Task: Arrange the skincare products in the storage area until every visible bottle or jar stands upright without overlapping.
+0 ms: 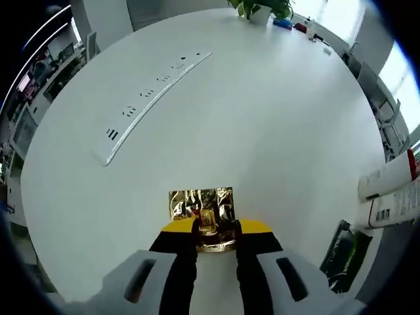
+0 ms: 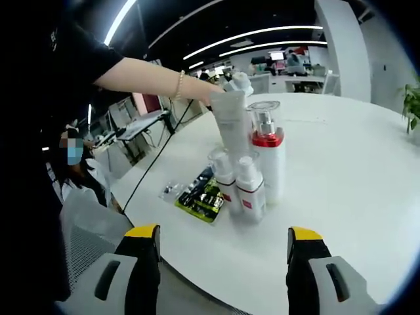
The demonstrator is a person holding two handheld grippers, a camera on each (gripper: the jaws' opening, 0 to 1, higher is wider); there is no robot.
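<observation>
In the left gripper view, the left tool (image 1: pixel 214 231) rises from 6 o'clock with its yellow-tipped jaws drawn together on a crinkled gold foil packet (image 1: pixel 202 209), which lies on the white worktop (image 1: pixel 262 118) just ahead of the tips. A long white power strip (image 1: pixel 152 98) runs diagonally from 9 o'clock toward 12. At 3 o'clock two white tubes (image 1: pixel 394 190) poke in from the edge, lying on their sides one beside the other; below them, near 4 o'clock, sits a dark green-and-black pack (image 1: pixel 341 252). A potted plant (image 1: pixel 259 8) stands at 12 o'clock, far off.

In the right gripper view, the right tool (image 2: pixel 223 246) has its jaws spread wide with nothing between them — both tips hang near the worktop's (image 2: pixel 354 170) edge. Ahead, toward 12 o'clock, a cluster of skincare items stands upright: a tall pump bottle (image 2: pixel 268 157) with a red collar, two small bottles (image 2: pixel 239 184) touching in front of it, and a pale tube (image 2: pixel 230 121) behind. A person's hand (image 2: pixel 216 88) reaches in from 10 o'clock to the tube's top. A green-and-black pack (image 2: pixel 202 195) lies flat left of the bottles.
</observation>
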